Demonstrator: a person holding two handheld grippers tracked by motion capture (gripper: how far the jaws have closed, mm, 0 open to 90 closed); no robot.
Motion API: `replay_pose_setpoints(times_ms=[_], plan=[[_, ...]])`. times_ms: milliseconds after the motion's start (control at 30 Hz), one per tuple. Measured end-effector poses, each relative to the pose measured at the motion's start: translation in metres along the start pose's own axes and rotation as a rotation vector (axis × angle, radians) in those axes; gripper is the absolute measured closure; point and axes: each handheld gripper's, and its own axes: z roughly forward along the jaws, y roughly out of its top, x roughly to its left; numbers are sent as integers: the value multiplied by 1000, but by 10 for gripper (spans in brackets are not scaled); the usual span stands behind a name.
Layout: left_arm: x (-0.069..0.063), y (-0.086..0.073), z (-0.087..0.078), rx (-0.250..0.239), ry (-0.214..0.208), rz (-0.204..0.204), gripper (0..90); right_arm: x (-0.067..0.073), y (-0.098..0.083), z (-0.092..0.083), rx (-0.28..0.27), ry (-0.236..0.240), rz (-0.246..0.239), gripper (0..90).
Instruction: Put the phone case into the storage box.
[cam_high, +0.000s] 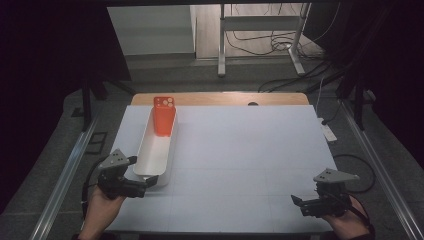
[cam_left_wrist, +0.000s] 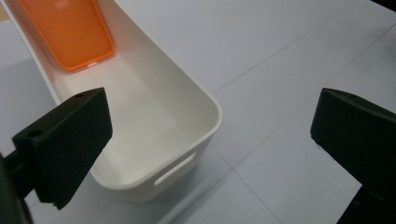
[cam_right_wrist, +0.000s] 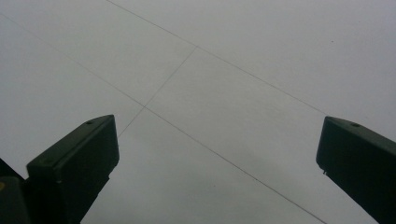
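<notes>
Orange phone case (cam_high: 163, 116): no readable text or brand.
Long white plastic bin (cam_high: 150, 155): no label.
White tabletop (cam_high: 240, 150): thin lines, no writing.

I see a long white bin (cam_high: 156, 150) lying lengthwise on the tabletop's left side, open side up. An orange phone case (cam_high: 164, 116) leans tilted against its far end, camera cutout uppermost.

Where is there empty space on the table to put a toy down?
The widest bare patch is the white mat right of the white bin, reaching the right tool. Inside the bin, the near half is free below the orange phone case. It is crowded around the left tool, close to the bin's near end.
</notes>
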Motion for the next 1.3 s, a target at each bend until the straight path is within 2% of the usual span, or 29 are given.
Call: replay_pose_setpoints(times_ms=[700,967,1300], plan=[[-8,-30,-15,37,50,-22,0,0,0,0,3,-2,1,0],[-10,-40,-20,41,53,-45,0,0,0,0,4,-2,0,0],[-14,-49,-23,65,67,-52,0,0,0,0,3,-3,0,0]])
